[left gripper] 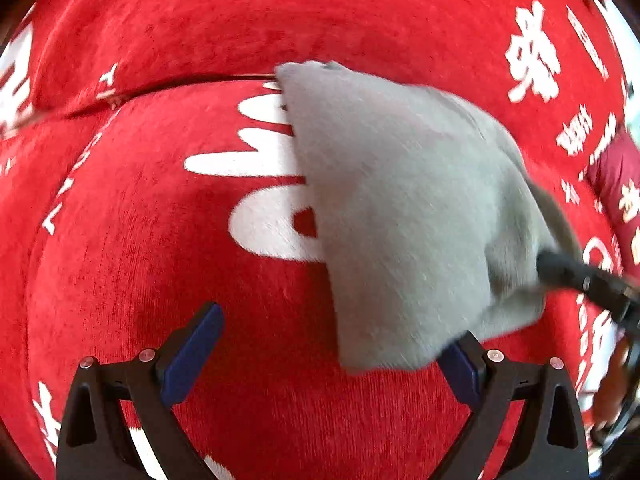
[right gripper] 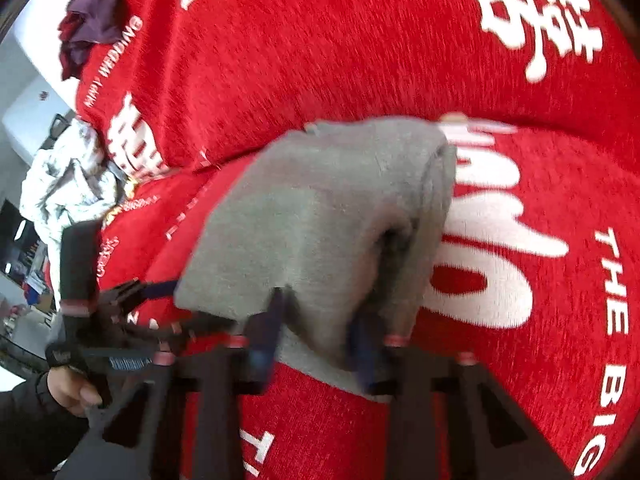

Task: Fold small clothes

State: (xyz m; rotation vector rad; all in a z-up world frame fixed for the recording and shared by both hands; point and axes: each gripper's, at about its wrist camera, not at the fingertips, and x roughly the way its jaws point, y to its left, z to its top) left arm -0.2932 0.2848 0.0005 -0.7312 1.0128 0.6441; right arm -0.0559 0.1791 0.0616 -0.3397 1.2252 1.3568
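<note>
- The grey garment (left gripper: 400,200) is lifted partly off the red plush cover (left gripper: 160,260), over the big white lettering (left gripper: 256,160) near the middle of the seat cushion. Its far end lies close to the seam (left gripper: 180,82) where the seat meets the back cushion.
- The right tongs (right gripper: 318,312) are clamped on the near edge of the grey garment. The cloth hangs in a loose fold from between the blue pads (right gripper: 268,332), doubled over on itself on the right side.
- In the left wrist view, the dark tip of the right tongs comes in from the right edge and bites the lower right part of the garment, holding that side up.
- The left tongs (left gripper: 336,324) stand wide apart, pointing steeply down at the cover. The garment's lower corner hangs across the tip of the right-hand finger (left gripper: 472,364). The other finger has only red cover before it. I cannot tell whether the cloth touches either pad.
- In the right wrist view, a hand (right gripper: 76,396) in a dark sleeve grips the left tongs at the lower left, just beside the garment's left edge.
- A dark purple bundle of clothes (right gripper: 92,28) sits at the cover's far left corner.
- A crumpled white and grey cloth (right gripper: 68,184) lies beyond the cover's left edge.
- Both views are blurred, most of all around the tongs.
</note>
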